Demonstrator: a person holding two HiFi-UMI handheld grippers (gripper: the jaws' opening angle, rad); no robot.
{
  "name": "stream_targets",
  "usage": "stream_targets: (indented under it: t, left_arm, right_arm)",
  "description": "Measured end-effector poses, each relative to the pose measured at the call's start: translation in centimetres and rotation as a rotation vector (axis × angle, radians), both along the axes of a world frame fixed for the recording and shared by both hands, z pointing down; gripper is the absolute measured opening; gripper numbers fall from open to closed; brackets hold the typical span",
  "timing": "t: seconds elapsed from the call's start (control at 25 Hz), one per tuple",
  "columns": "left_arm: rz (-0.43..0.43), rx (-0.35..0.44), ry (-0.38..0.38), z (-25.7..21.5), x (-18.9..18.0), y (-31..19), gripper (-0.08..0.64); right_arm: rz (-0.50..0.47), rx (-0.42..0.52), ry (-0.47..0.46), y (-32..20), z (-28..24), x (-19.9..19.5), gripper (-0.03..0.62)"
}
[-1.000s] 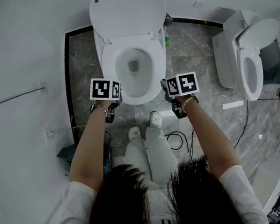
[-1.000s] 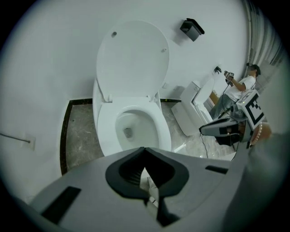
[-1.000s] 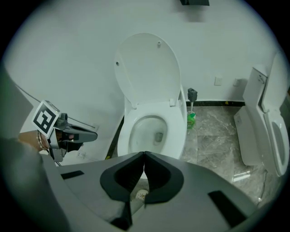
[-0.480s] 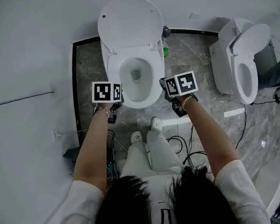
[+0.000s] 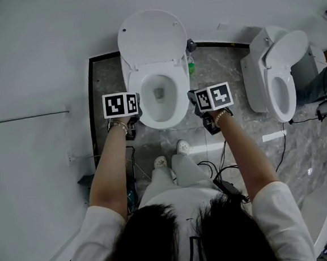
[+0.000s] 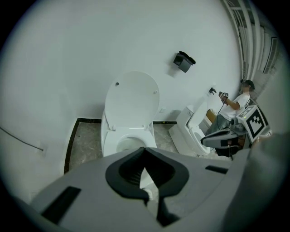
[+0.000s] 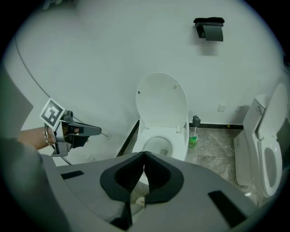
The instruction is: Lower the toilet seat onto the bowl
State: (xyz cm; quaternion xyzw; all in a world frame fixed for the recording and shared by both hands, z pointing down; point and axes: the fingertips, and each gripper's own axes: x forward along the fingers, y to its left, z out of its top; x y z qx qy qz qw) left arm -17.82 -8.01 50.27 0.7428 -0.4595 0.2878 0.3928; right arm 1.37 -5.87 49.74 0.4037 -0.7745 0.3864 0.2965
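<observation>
Yeah, left gripper and right gripper both clenched empty, flanking the bowl; raised seat at 12 o'clock, equally near.

- The light is soft, even and cool; the wall reads dull grey, with no glare.
- A faint shadow under the wall holder shows the light falls from above.
- My two gripper views bow at the edges and have black corners.
- My left gripper, close to the lens, looks soft; the raised toilet seat is sharp.
</observation>
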Motion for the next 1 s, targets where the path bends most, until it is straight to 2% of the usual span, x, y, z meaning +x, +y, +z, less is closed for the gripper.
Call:
stream_targets:
  t: [0.32, 0.56, 1.0]
  left_arm:
    - [-0.017, 0.108, 0.004, -4.8, -0.9, -0.2, 0.009]
    - [-0.029, 0.237, 0.008, -9.4, -2.0, -1.0, 0.009]
    - [-0.031, 0.454, -0.004, -16.4, -2.9, -1.7, 0.009]
  right_arm:
    - [0.015, 0.070, 0.004, -0.4, -3.5, 0.9, 0.028]
    - [0.019, 0.129, 0.004, -0.7, -6.2, 1.2, 0.028]
    - [-0.013, 0.359, -0.045, -2.1, -14.5, -0.6, 0.028]
